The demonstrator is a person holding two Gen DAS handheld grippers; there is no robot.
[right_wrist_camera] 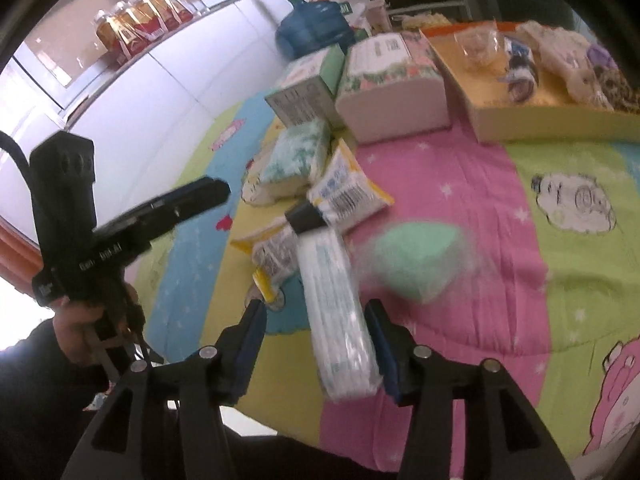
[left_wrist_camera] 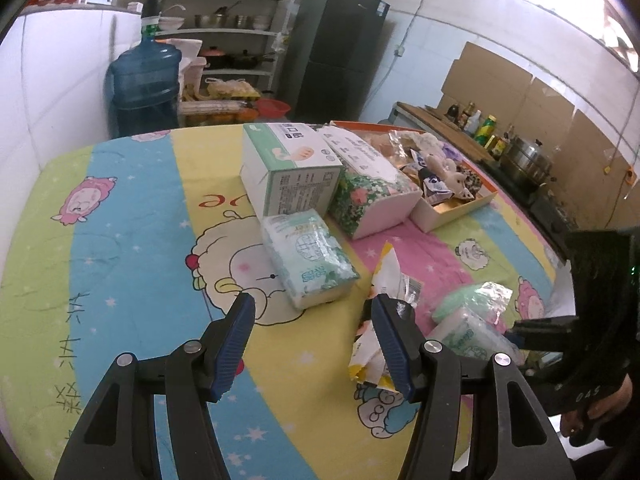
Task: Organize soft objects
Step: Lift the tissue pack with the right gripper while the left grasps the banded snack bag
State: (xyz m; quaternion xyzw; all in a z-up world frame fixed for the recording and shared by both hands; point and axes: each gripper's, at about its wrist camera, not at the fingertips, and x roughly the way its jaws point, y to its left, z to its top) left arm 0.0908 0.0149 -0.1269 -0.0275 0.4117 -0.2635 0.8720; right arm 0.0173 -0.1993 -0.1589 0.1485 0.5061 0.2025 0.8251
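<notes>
Left wrist view, item one: left gripper [left_wrist_camera: 312, 340] stood with its jaws wide apart and nothing between them, above the cartoon-sheep bedspread [left_wrist_camera: 120, 240] that covered the table. One blue pad [left_wrist_camera: 394, 344] lay against a yellow-and-white sachet [left_wrist_camera: 384, 276]; contact could not be confirmed.

Item two: green-and-white tissue pack [left_wrist_camera: 308, 260], lying flat near the middle of the bedspread, just ahead of the left jaws.

Item three: mask box [left_wrist_camera: 288, 168], white and green, toward the far edge, touching the tissue pack's far end. Beside it stood a floral tissue pack [left_wrist_camera: 372, 192], and next to that an open tray [left_wrist_camera: 452, 210] near the far right corner, holding plush and wrapped soft goods.

Item four, right wrist view: right gripper [right_wrist_camera: 316, 344] had its jaws partly apart with a white-and-green tissue pack [right_wrist_camera: 340, 320] between them, close against the right-hand pad [right_wrist_camera: 380, 340] and clear of the other. No grip was evident. The pack and a pale green bundle [right_wrist_camera: 416, 260] beside it were blurred.

Item five: a person's hand [right_wrist_camera: 80, 332] in a dark sleeve gripped the left tool's handle, near the bedspread's near edge.
</notes>
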